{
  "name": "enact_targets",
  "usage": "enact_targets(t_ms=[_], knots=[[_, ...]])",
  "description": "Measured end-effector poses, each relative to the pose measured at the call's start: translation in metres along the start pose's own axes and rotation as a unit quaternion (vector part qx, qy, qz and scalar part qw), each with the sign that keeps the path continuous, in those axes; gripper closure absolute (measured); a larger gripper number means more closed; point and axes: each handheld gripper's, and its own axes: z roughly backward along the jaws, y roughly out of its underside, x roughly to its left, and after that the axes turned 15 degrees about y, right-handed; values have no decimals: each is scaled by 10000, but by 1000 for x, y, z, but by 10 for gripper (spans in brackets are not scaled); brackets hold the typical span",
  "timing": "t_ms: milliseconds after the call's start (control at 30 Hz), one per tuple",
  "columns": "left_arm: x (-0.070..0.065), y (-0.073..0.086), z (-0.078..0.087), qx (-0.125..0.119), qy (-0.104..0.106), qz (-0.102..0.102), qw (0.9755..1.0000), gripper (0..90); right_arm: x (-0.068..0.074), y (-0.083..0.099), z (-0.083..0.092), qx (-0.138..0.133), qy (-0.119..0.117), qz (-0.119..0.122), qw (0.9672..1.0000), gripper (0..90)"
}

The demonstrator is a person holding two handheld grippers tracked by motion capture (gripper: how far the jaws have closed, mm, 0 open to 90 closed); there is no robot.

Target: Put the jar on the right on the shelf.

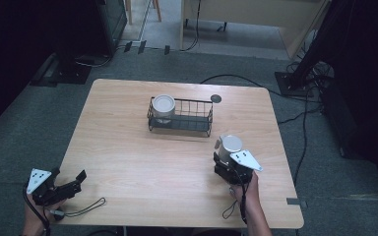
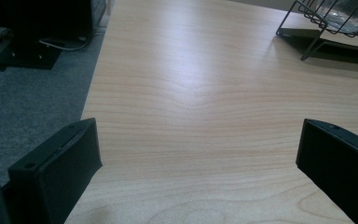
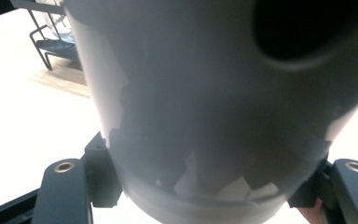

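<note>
Near the table's point(image 1: 128, 162) right front, a grey cup point(image 1: 230, 144) is clamped upright by the right gripper point(image 1: 225, 156), its long axis vertical. The grasp step looks done; a lift toward the wire basket point(image 1: 204, 115) is likely called for. Wide apart over bare wood, the left gripper's point(image 1: 74, 181) jaws are kept.

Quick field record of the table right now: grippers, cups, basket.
right gripper: shut on the grey cup, near the table's right side
left gripper: open, nothing between its fingers, at the table's near left corner
wire basket: centre-far of the table
white cup: standing in the basket's left end
</note>
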Motion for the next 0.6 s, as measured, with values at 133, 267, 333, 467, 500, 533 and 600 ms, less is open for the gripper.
enact_targets(t_ms=[133,267,333,467,500,533,600], knots=[[0,0,0,7,-2,-3,10000,0,0,-6,1,-36,7,-18,10000,304],[0,0,0,8,-2,-2,10000,0,0,-13,1,-66,1,14,10000,304],[0,0,0,8,0,-2,10000,0,0,-14,1,-80,-4,31,10000,304],[0,0,0,9,-3,-2,10000,0,1,-22,1,-134,-28,58,9999,304],[0,0,0,10,-3,-2,10000,0,2,-25,1,-157,-26,58,9999,304],[0,0,0,11,-5,2,10000,0,2,-29,1,-180,-37,53,9998,304],[0,0,0,14,-6,0,10000,0,3,-31,1,-192,-41,59,9998,304]])
